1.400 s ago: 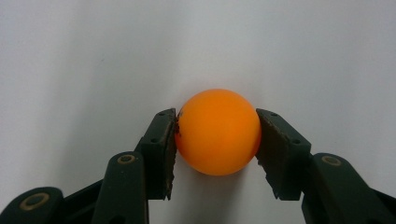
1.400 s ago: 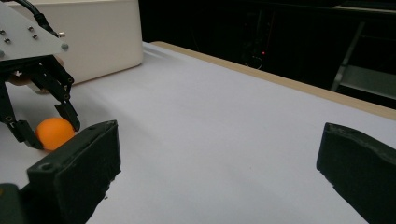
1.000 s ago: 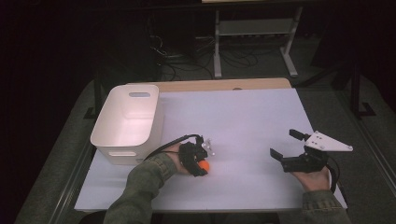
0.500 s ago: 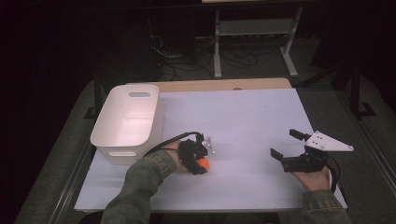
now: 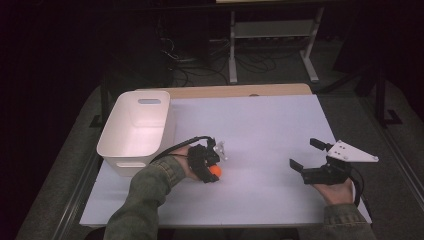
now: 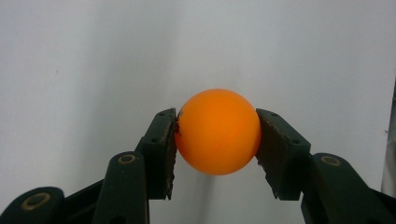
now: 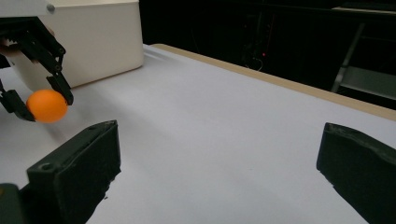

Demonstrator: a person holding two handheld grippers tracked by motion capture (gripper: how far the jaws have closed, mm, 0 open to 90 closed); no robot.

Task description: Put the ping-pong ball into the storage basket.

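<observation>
Orange ball (image 6: 217, 131) clamped between both pads of left gripper (image 5: 212, 169), low over white table sheet (image 5: 260, 130), just right of white plastic bin (image 5: 136, 131); right gripper view shows ball (image 7: 46, 106) held beside bin wall. Right gripper (image 5: 306, 155) well apart near table's right edge, jaws spread wide, nothing between them, resting in person's hand (image 5: 337, 191)

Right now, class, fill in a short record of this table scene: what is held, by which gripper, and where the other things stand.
held thing: orange ball
holder: left gripper, jaws pressed on both sides of the ball
right gripper: open, nothing between its jaws
container: white bin, left of the left gripper, nothing seen inside
surface: white table
</observation>
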